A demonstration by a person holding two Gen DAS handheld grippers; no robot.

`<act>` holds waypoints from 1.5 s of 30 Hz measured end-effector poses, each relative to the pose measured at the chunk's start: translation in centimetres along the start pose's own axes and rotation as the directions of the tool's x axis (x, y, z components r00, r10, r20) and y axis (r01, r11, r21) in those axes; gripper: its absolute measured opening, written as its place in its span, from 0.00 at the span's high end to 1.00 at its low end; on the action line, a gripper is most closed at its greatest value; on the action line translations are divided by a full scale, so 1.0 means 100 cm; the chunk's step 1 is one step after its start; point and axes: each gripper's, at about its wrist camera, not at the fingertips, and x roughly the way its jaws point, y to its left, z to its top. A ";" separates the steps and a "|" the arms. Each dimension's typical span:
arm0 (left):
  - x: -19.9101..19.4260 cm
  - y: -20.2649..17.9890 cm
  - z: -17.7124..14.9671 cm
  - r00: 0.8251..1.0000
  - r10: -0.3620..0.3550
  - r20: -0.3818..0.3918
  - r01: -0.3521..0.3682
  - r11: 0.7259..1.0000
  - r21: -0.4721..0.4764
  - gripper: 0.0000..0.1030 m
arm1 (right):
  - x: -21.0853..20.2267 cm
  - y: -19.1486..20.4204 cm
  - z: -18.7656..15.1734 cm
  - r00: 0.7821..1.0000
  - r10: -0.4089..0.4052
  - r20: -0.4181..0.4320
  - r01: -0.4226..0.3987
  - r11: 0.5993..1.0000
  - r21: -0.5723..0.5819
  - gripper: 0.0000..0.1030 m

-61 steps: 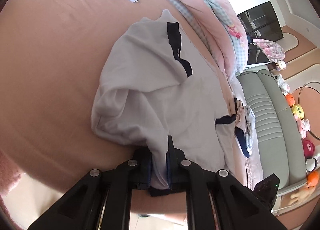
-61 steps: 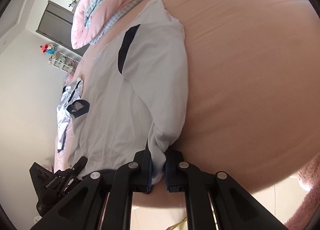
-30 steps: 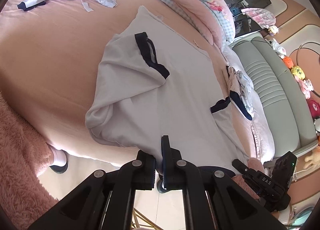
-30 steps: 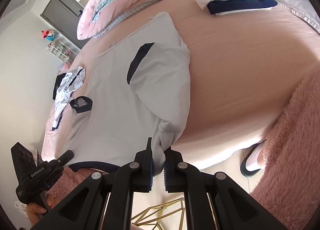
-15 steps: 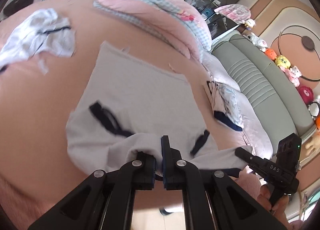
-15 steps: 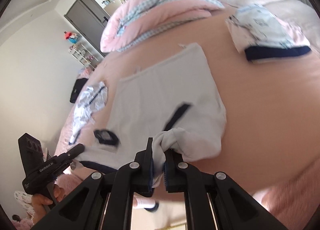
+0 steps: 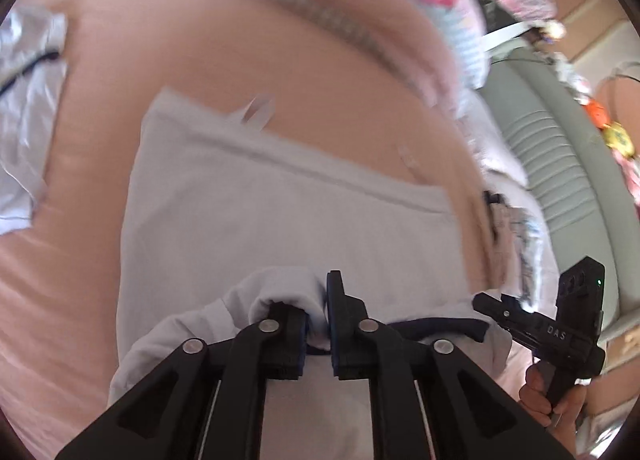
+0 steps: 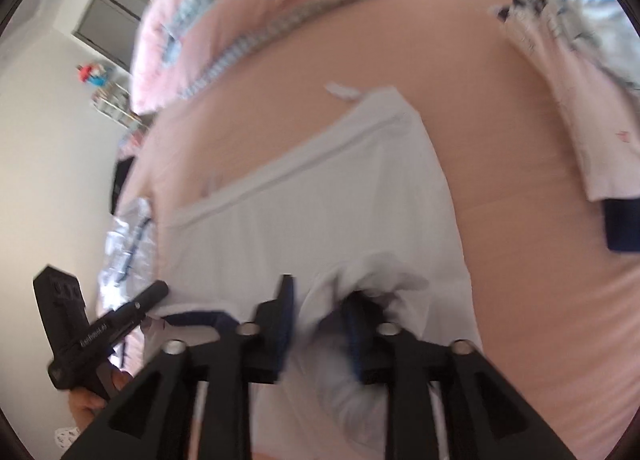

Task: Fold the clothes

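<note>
Grey-white cotton is filling the middle of both views: the shirt [image 7: 280, 203] is lying on the peach bed sheet [image 7: 240, 43], its far hem stretched flat toward 12 o'clock and its near end lifted off the bed. At 9 o'clock in the left wrist view a crumpled pale garment [image 7: 24, 111] is lying apart from it.

Moving right, the left gripper [image 7: 316, 324] is pinching a bunched hump of the shirt's near edge between its 2 fingers, closed down to about the thickness of the fabric. Just beside it at 3 o'clock, the navy collar band [image 7: 440, 326] is hanging slack between the 2 holds, and past it the right gripper [image 7: 536, 324] is showing from outside, in the person's hand [image 7: 552, 404].

In the right wrist view the right gripper [image 8: 320, 316] is also carrying cloth: fabric is sitting between its fingers and spilling over the right one, though blur is hiding how tightly it is nipped, and the gap is looking wider than the other's. At 3 o'clock a folded pile with a navy edge [image 8: 624, 227] is resting on the bed.

Holding 2 points along 1 edge is keeping that edge straight, so the raised end is travelling as a single line over the flat half. I am judging this as a lengthwise fold under way, with the near end being carried toward the far hem; evenness will depend on both holds moving together.
</note>
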 end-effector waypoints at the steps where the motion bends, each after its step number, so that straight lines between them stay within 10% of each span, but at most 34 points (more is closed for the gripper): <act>1: 0.000 0.003 0.003 1.000 -0.009 0.001 0.009 1.000 -0.005 0.88 | 0.008 -0.006 0.004 1.000 -0.003 -0.028 0.004 1.000 0.022 0.67; 4: -0.024 0.013 0.001 0.994 -0.090 0.066 0.091 0.996 -0.014 0.66 | 0.009 -0.021 0.010 0.995 0.081 -0.052 -0.076 0.993 0.089 0.64; 6: -0.042 0.021 -0.004 0.985 -0.130 0.109 0.133 0.991 -0.020 0.27 | -0.001 -0.030 0.011 0.984 0.174 -0.044 -0.166 0.976 0.142 0.52; 10: -0.073 0.031 -0.022 0.979 -0.089 0.183 0.090 0.996 0.000 0.27 | -0.023 -0.047 0.010 0.953 0.298 -0.045 -0.278 0.926 0.256 0.46; 14: -0.079 0.036 -0.066 0.980 0.064 0.188 -0.074 0.996 0.048 0.28 | -0.075 -0.025 -0.013 0.996 0.018 0.090 -0.020 1.000 0.012 0.46; 20: -0.078 0.043 -0.116 0.947 0.263 0.187 -0.286 0.952 0.107 0.28 | -0.068 -0.001 -0.067 0.955 -0.236 0.180 0.280 0.915 -0.289 0.47; 24: -0.087 0.060 -0.111 0.920 0.333 0.205 -0.340 0.940 -0.001 0.28 | -0.040 -0.023 -0.081 0.896 -0.412 0.166 0.443 0.853 -0.275 0.48; 29: -0.117 0.092 -0.094 0.964 0.178 0.199 -0.148 0.977 -0.155 0.29 | -0.061 -0.022 -0.089 0.789 -0.566 0.238 0.614 0.730 -0.300 0.48; 34: -0.096 0.092 -0.118 0.990 0.010 0.142 0.017 0.981 -0.191 0.28 | -0.083 -0.021 -0.093 0.931 -0.312 0.191 0.349 0.913 -0.210 0.46; 39: -0.085 0.082 -0.134 0.983 0.014 0.183 0.024 0.979 -0.201 0.29 | -0.053 -0.064 -0.106 0.967 -0.247 0.062 0.245 0.969 0.029 0.45; 45: -0.066 0.061 -0.126 0.982 0.016 0.190 0.005 0.994 -0.112 0.29 | -0.042 -0.052 -0.111 0.987 -0.147 0.068 0.147 0.989 0.003 0.44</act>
